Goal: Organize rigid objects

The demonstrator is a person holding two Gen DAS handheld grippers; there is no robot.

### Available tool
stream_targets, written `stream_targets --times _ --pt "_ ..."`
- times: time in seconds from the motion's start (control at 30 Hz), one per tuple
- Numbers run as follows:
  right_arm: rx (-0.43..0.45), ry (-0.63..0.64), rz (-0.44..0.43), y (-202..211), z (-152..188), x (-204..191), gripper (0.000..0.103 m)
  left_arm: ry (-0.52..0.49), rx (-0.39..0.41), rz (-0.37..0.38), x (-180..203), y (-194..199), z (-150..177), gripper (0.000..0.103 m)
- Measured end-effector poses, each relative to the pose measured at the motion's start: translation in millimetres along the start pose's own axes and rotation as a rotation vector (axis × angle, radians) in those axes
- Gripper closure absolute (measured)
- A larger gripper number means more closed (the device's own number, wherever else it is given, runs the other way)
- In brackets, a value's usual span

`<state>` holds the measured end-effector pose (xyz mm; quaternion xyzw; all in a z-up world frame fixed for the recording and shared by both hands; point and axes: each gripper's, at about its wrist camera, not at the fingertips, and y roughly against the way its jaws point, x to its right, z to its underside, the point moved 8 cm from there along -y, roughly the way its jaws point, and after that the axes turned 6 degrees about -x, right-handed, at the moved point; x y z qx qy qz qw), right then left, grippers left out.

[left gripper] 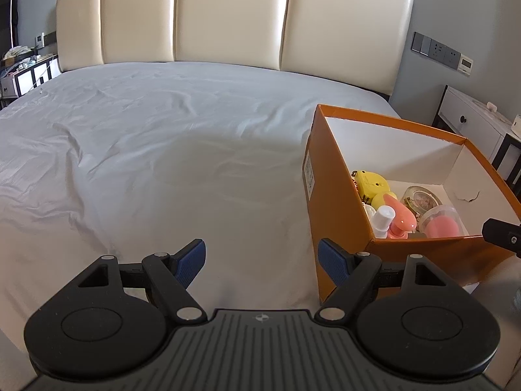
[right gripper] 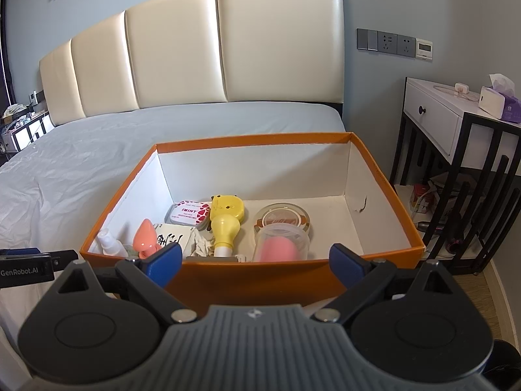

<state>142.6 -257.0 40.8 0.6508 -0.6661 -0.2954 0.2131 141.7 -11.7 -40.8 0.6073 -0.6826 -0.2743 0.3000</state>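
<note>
An orange cardboard box (right gripper: 254, 280) with a white inside stands on the bed's grey sheet (left gripper: 162, 150); the left wrist view shows the box (left gripper: 329, 176) at the right. Inside lie a yellow case (right gripper: 228, 207), a yellow bulb-shaped item (right gripper: 224, 231), a pink mint tin (right gripper: 190, 213), a pink pointed toy (right gripper: 145, 236), a white spray bottle (right gripper: 109, 242), a round glass jar (right gripper: 281, 220) and a clear cup with a pink sponge (right gripper: 281, 244). My left gripper (left gripper: 262, 262) hovers open over bare sheet, left of the box. My right gripper (right gripper: 255, 262) stands open before the box's near wall, nothing between its fingers.
A cream padded headboard (left gripper: 228, 16) backs the bed. A white nightstand with black legs (right gripper: 456, 123) stands right of the box, with a tissue box (right gripper: 498, 101) on top and clutter below. Wall sockets (right gripper: 394, 44) sit above it. A cluttered shelf (left gripper: 22, 68) is far left.
</note>
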Motion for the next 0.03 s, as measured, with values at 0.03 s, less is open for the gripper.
stream_targets --times 0.03 --pt "0.0 0.0 0.0 0.0 -0.1 -0.1 0.008 0.003 -0.001 -0.002 0.0 -0.2 -0.1 0.011"
